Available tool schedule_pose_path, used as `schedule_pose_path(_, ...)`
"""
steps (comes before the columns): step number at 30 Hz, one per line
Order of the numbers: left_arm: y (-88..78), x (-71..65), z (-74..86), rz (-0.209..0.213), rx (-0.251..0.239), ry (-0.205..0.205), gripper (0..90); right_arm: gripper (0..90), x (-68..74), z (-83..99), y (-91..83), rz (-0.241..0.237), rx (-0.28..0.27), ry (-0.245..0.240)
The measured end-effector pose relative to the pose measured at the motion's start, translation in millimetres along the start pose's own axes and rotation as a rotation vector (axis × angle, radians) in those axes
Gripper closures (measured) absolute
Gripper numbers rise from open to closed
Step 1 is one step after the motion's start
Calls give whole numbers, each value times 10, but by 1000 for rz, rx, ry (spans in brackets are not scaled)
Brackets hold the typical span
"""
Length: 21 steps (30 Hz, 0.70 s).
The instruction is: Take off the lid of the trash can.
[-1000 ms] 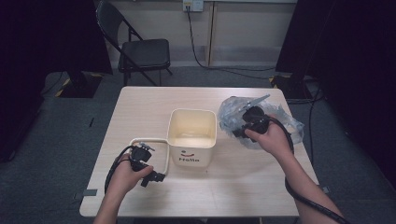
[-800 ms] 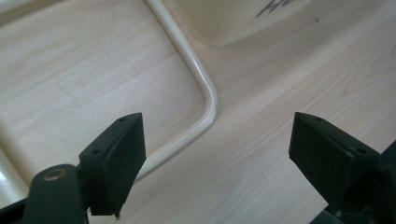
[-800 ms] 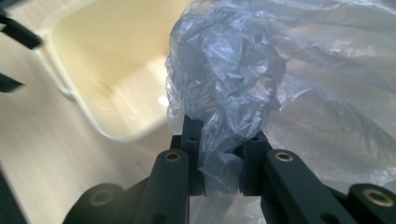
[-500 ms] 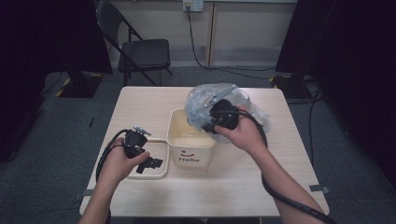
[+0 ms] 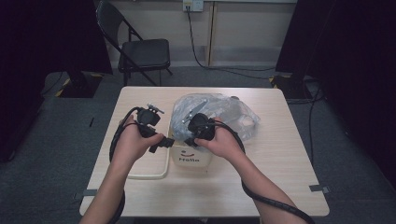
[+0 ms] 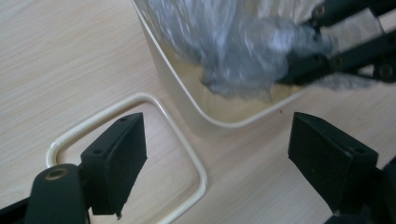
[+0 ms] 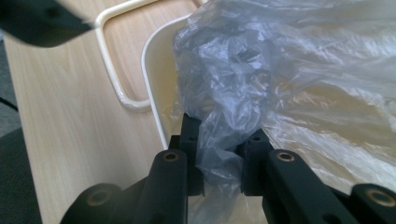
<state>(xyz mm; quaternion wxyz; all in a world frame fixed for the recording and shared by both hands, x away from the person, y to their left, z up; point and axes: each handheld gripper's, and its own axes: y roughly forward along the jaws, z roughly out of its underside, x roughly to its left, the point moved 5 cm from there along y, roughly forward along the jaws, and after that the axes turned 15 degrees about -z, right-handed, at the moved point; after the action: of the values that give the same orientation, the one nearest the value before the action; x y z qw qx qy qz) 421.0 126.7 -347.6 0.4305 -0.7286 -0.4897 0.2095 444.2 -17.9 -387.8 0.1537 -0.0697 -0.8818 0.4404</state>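
Observation:
A cream bin (image 5: 189, 159) with "Hello" on its front stands mid-table. A crumpled clear plastic bag (image 5: 219, 114) lies over its top and spreads to the right. My right gripper (image 5: 188, 140) is shut on a bunch of the bag (image 7: 261, 70) just above the bin's near-left rim (image 7: 154, 93). My left gripper (image 5: 163, 142) hovers open beside the bin's left wall (image 6: 187, 112), nothing between its jaws. In the left gripper view (image 6: 219, 154) the bag (image 6: 243, 51) hangs into the bin's mouth, with the right gripper (image 6: 345, 51) behind it.
A cream rounded ring frame (image 5: 166, 169) lies flat on the table against the bin's left side, under my left gripper (image 7: 37, 21). The ring (image 6: 198, 168) is thin. A folding chair (image 5: 140, 51) stands beyond the table's far edge.
My right gripper has carried the bag leftward from the table's right side to over the bin. My left gripper has moved forward and right, up beside the bin.

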Motion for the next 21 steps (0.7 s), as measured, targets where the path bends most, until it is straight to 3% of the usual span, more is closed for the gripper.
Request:
schedule_pose_path(3,53,-35,-135,-16,-24,-5,224,752,-10,15,23,-17,0,0)
schedule_pose_path(9,225,-161,-342,17,-68,-1,261,738,-16,15,30,-36,-12,-45)
schedule_pose_path(14,408,-246,-403,59,-95,5,411,719,-8,21,14,-44,-25,-59)
schedule_pose_path(18,478,-297,-383,98,-61,3,628,680,-7,26,10,-35,-26,-69)
schedule_pose_path(21,503,-294,-363,88,-25,21,755,604,-18,40,-2,-31,-46,-58)
